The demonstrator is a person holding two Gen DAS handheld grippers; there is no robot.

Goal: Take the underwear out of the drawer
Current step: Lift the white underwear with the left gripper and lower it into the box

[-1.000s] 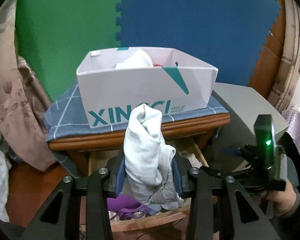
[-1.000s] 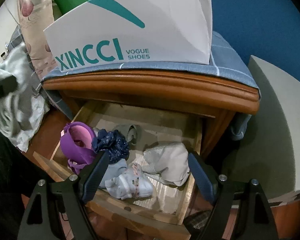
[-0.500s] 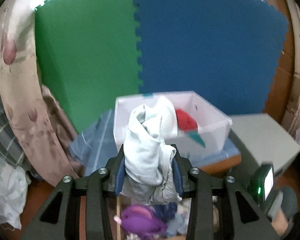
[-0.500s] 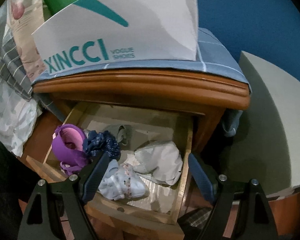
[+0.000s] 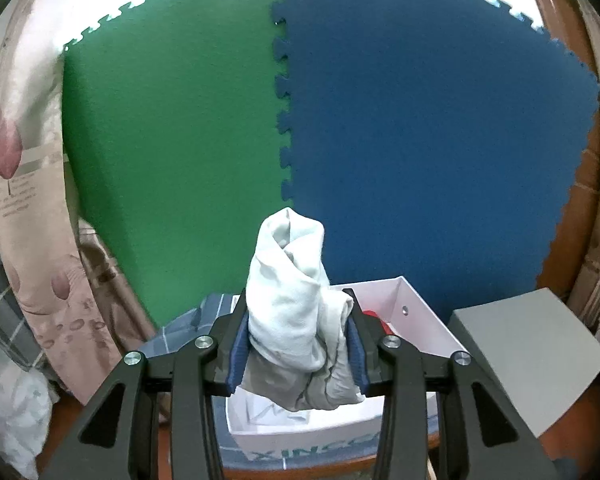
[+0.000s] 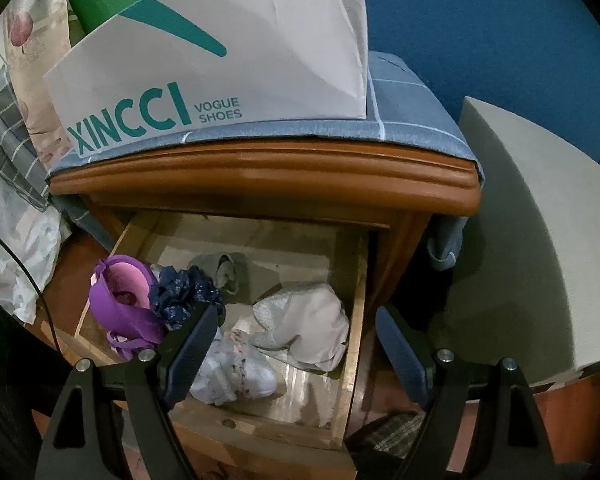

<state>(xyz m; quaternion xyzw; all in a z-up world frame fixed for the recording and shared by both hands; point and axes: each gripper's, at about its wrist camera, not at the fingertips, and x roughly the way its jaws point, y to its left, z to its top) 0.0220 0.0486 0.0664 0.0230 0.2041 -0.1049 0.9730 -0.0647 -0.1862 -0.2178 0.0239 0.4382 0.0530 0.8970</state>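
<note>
Left claw (image 5: 296,354) has risen, pads clamping the pale crumpled cotton underwear (image 5: 296,316) above the white cardboard shoebox (image 5: 412,320), likely for dropping; right claw (image 6: 296,350) gapes empty over the wooden drawer (image 6: 352,320).

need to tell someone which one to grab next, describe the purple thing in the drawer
Below the white shoe box, the wooden drawer stands pulled open. At its left edge lies a purple padded bra, partly over the rim. It is the only purple, cup-shaped item there.
</note>
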